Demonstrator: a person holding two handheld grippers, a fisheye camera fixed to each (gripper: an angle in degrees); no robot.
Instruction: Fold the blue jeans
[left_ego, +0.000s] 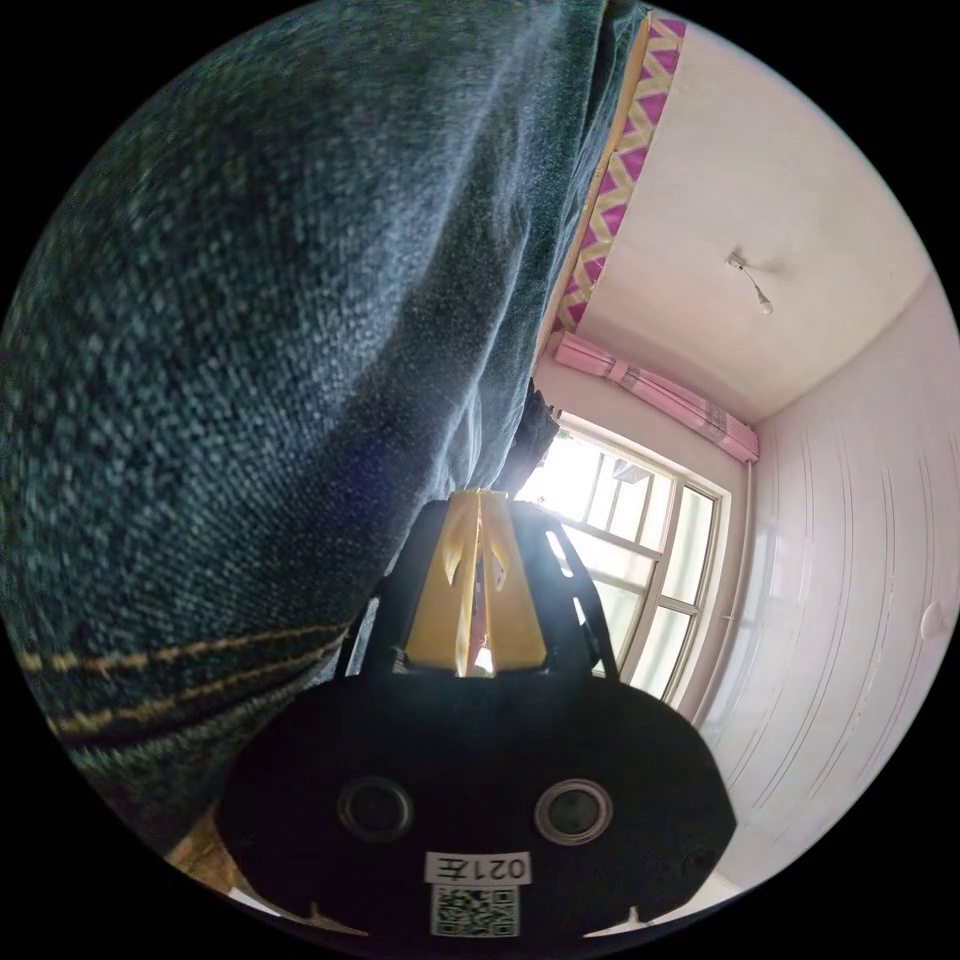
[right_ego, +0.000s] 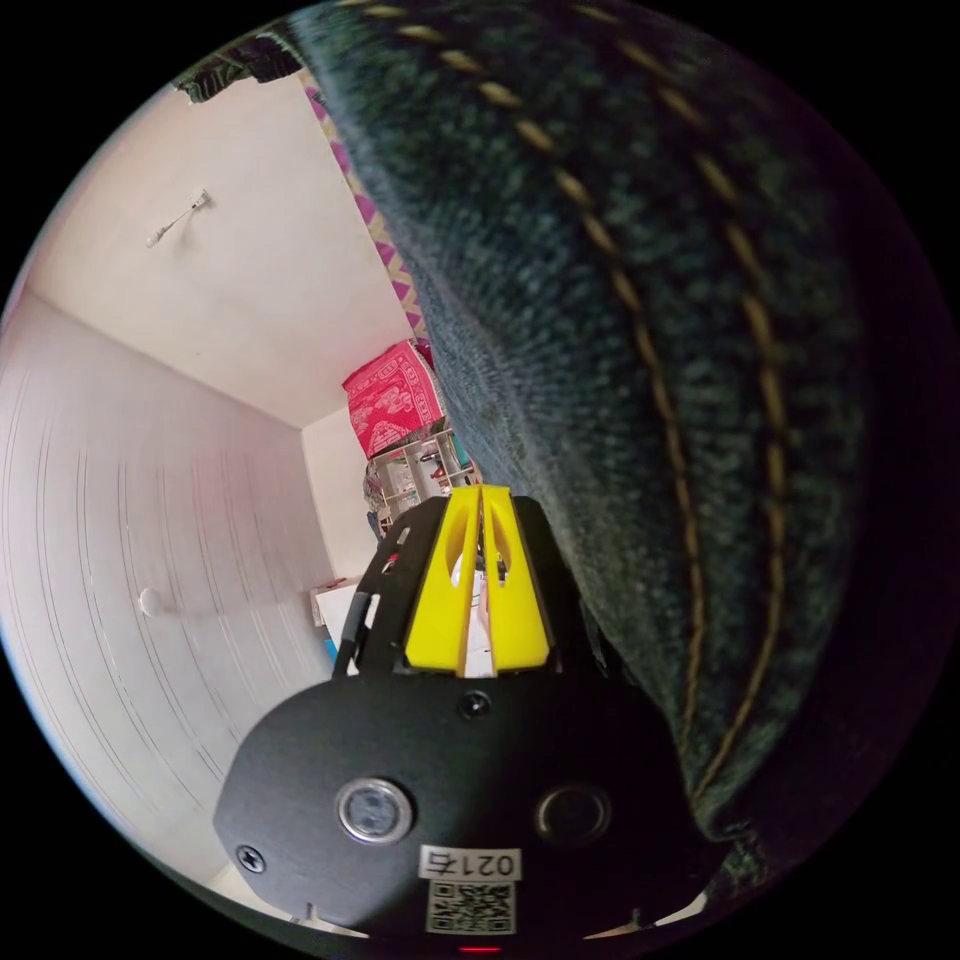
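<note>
The blue jeans (left_ego: 250, 330) hang close over the left gripper view, dark denim with two orange stitch lines low on the left. My left gripper (left_ego: 478, 495) has its yellow jaws pressed together, their tips at the denim's edge, pinching the cloth. In the right gripper view the blue jeans (right_ego: 620, 300) drape down the right side, with a double orange seam running along them. My right gripper (right_ego: 480, 490) is likewise shut, its yellow jaws meeting where the denim's edge begins. Both views point up toward the ceiling.
A window (left_ego: 640, 560) with a pink rolled curtain (left_ego: 660, 390) above it stands behind the left gripper. A ceiling lamp (left_ego: 750, 280) hangs overhead. Shelves (right_ego: 420, 470) under a red cloth (right_ego: 390, 395) stand at the far wall, with white panelled walls (right_ego: 130, 560) at the side.
</note>
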